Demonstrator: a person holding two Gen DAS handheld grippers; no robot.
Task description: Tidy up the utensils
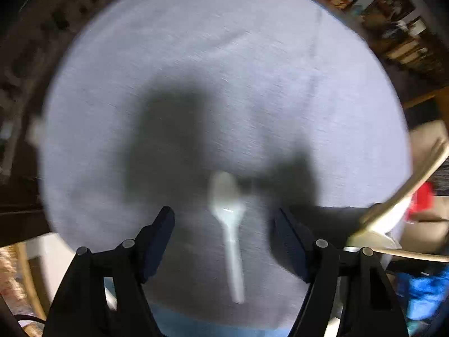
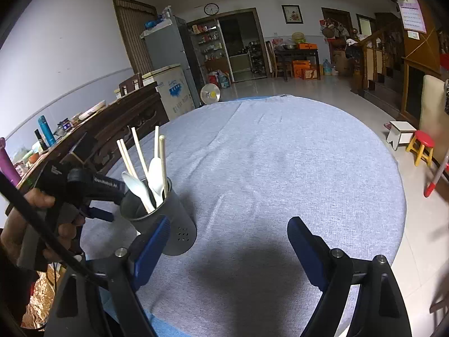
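A white plastic spoon (image 1: 230,233) lies blurred on the grey tablecloth (image 1: 224,56), bowl away from me. My left gripper (image 1: 224,213) points down over it and is open, one finger on each side of the spoon and neither touching it. In the right wrist view a grey utensil holder (image 2: 179,219) stands on the cloth, holding chopsticks (image 2: 137,151) and white spoons (image 2: 155,174). My right gripper (image 2: 228,221) is open with nothing between its fingers; its left finger is just in front of the holder. A hand (image 2: 16,236) grips the left tool behind the holder.
The round table (image 2: 280,154) ends close on the right, with tiled floor beyond. A red stool (image 2: 422,146) and a small white stool (image 2: 401,133) stand there. A dark wooden sideboard (image 2: 118,118) runs along the left. A cream chair back (image 1: 421,168) is beside the table's edge.
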